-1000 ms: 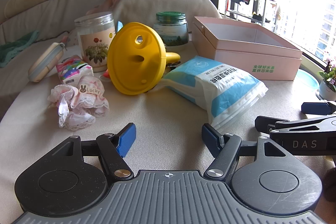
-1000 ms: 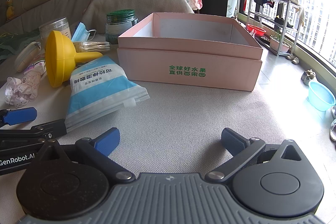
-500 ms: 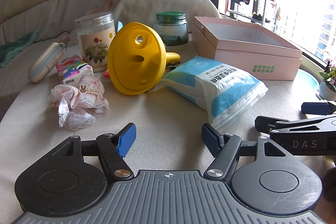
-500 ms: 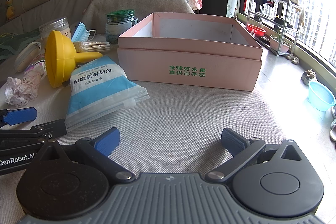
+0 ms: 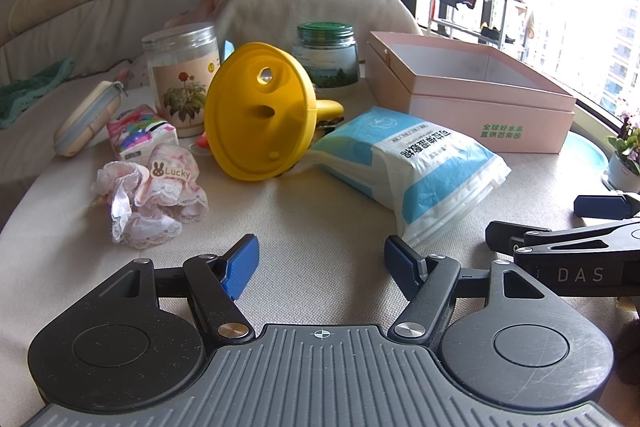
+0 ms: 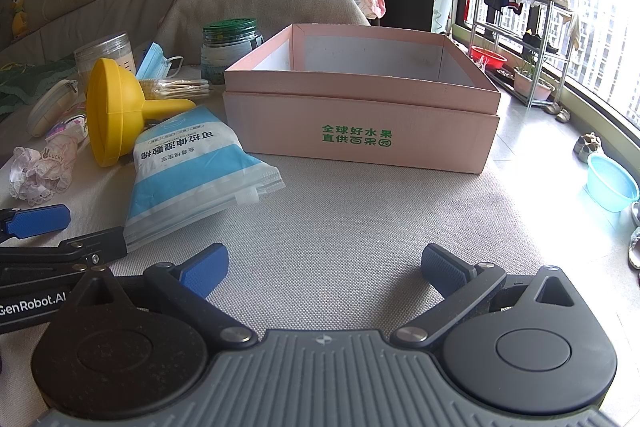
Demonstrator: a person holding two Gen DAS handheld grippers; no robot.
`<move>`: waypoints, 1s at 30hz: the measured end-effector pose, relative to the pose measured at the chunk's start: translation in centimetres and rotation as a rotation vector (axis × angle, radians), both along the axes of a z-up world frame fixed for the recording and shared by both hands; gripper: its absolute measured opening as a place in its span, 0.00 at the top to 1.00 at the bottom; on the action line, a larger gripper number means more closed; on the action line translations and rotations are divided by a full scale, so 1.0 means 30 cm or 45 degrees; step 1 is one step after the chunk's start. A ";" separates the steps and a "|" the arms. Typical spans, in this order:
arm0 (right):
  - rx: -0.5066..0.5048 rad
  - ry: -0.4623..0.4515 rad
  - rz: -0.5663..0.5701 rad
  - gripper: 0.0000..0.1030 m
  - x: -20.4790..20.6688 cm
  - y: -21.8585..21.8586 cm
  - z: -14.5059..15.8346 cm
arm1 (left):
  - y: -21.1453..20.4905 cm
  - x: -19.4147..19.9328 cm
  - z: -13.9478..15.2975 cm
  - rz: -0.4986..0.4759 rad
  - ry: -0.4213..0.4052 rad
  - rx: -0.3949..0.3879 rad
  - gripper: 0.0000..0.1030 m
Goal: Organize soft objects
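Both the left tongs (image 5: 322, 261) and right tongs (image 6: 324, 265) gape wide, holding nothing. The cotton bag (image 6: 188, 167) lies just left of the pink box (image 6: 360, 115); the lacy cloth (image 5: 150, 197), perhaps baby socks, lies further left.

Bare beige woven tabletop (image 6: 340, 227) lies open between the near edge and the open pink cardboard box (image 6: 360, 143) at the far right. Left of that lane, a blue-and-white plastic pack of cotton pads (image 5: 412, 167) lies slantwise. Farther left, a yellow plastic funnel (image 5: 256, 115) on its side and a frilly pink lace cloth (image 5: 152, 199) crowd the surface, with two jars standing behind them.
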State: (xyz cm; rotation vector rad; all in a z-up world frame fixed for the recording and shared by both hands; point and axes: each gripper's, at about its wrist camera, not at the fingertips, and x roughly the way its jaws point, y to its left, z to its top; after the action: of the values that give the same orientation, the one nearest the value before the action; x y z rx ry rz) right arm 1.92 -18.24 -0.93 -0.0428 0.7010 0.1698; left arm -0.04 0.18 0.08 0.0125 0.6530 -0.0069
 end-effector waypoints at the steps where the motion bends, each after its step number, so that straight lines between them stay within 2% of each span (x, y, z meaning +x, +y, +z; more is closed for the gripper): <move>1: 0.000 0.000 0.000 0.00 0.000 0.000 0.000 | 0.001 0.000 0.000 0.000 0.000 0.000 0.28; 24: -0.006 0.004 0.009 0.00 0.005 0.002 0.001 | 0.004 -0.003 -0.001 -0.010 -0.002 -0.017 0.28; 27: -0.010 0.076 0.028 0.00 0.039 -0.003 0.016 | 0.021 -0.002 0.001 -0.054 0.007 -0.039 0.28; 30: -0.026 0.170 0.023 0.00 0.068 0.006 0.032 | 0.065 -0.025 0.030 -0.139 0.027 -0.144 0.32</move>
State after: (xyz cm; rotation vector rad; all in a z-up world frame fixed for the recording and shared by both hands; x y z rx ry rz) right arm 3.98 -18.06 0.04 -0.0575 0.8360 0.1839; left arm -0.78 2.13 0.97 -0.0614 0.6719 -0.1492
